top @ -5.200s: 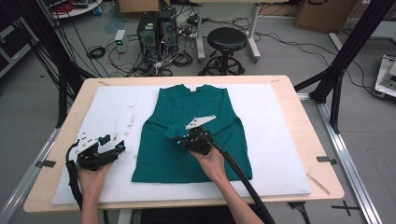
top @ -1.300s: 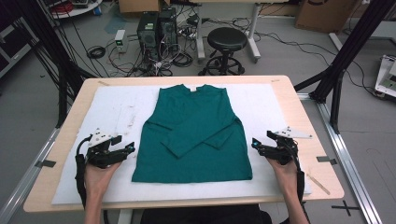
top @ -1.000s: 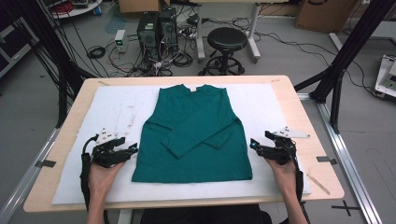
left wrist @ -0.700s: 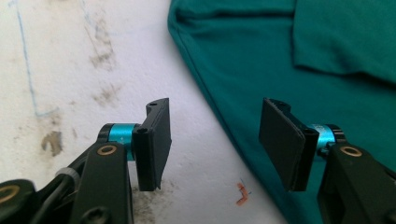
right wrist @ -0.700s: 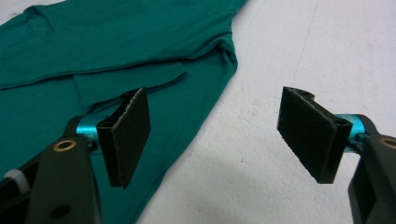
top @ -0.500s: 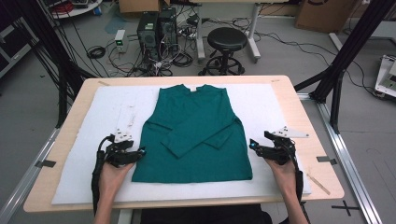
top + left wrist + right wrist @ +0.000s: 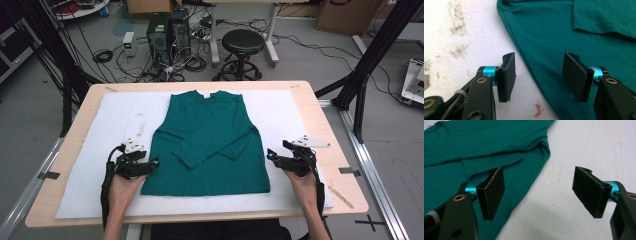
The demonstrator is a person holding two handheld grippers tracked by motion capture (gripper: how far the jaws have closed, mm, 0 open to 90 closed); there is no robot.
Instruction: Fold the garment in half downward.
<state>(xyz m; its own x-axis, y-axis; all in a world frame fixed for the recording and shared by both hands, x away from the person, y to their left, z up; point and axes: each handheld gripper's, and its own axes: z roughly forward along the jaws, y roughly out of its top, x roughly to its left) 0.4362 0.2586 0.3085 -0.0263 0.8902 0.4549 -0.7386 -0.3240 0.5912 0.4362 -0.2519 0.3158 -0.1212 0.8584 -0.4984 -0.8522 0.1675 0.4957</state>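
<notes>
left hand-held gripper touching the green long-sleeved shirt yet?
Cannot tell. In the left gripper view the left hand-held gripper straddles the green long-sleeved shirt edge with open jaws, nothing pinched; whether the pads rest on the cloth isn't clear.

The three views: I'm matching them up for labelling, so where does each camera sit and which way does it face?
High view: above the person's side, looking forward and down on the table; shows the green shirt, both forearms, the left gripper and right gripper.
Left gripper view: rides the left gripper, looks along its open fingers at the shirt's left edge.
Right gripper view: rides the right gripper, looks along its open fingers at the shirt's right edge.
Shared: all show the shirt and the white mat.
</notes>
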